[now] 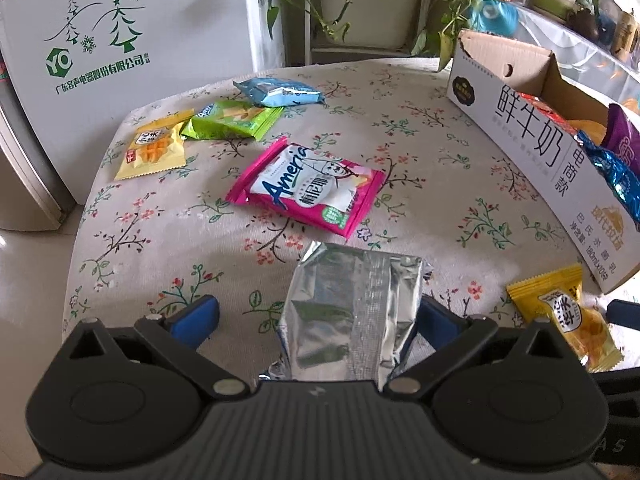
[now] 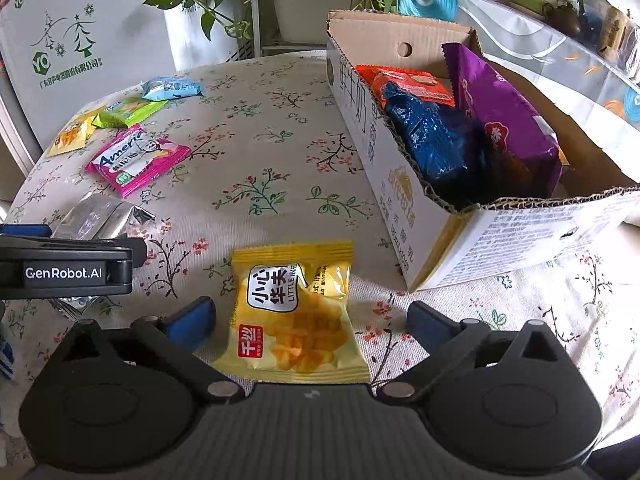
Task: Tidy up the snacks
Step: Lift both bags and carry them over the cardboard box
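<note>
While both jaws stand wide apart, the silver foil packet (image 1: 352, 316) lies between the left gripper (image 1: 316, 312)'s, the yellow waffle packet (image 2: 294, 312) between the right gripper (image 2: 312, 316)'s, on the desk (image 2: 272, 160) near the milk carton box (image 2: 400, 184).

snack packets (image 2: 296, 312) beside part-filled box (image 2: 520, 216)

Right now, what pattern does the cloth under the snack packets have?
Beige tablecloth printed with small floral sprigs: dark branches, green leaves, red blossoms. Clearest in the right wrist view.
</note>
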A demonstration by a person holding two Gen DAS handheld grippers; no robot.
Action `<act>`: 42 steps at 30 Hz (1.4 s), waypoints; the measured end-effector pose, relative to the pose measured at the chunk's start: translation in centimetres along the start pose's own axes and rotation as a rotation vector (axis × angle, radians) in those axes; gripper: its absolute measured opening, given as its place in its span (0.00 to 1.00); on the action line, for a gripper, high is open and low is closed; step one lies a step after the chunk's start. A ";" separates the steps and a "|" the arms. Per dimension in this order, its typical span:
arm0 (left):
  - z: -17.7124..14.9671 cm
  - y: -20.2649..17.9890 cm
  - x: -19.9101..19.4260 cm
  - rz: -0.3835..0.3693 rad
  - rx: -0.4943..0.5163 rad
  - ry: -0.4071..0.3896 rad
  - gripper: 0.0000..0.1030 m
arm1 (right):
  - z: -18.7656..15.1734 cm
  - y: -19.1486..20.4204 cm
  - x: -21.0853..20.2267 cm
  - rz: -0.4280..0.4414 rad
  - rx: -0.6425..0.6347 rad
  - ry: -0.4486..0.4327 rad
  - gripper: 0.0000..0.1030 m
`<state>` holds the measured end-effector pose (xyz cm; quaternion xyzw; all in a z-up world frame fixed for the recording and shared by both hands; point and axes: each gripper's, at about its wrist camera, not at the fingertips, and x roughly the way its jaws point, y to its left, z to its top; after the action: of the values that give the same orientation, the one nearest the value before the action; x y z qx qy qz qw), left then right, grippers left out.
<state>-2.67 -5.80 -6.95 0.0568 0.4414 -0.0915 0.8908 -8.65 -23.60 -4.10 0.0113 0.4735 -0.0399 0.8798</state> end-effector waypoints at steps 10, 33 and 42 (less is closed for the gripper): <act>0.0 -0.1 -0.3 -0.008 -0.007 0.002 0.94 | 0.1 0.1 -0.3 0.018 -0.029 0.012 0.98; 0.2 0.4 -2.7 -0.041 -0.079 0.001 0.57 | 1.3 0.7 -3.0 0.101 -0.068 -0.111 0.59; 1.2 1.9 -5.5 -0.077 -0.158 -0.093 0.57 | 2.8 0.5 -4.5 0.150 -0.058 -0.163 0.59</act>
<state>-4.58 -3.54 -1.77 -0.0348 0.4072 -0.0929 0.9079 -8.78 -23.02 1.16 0.0180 0.3990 0.0390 0.9159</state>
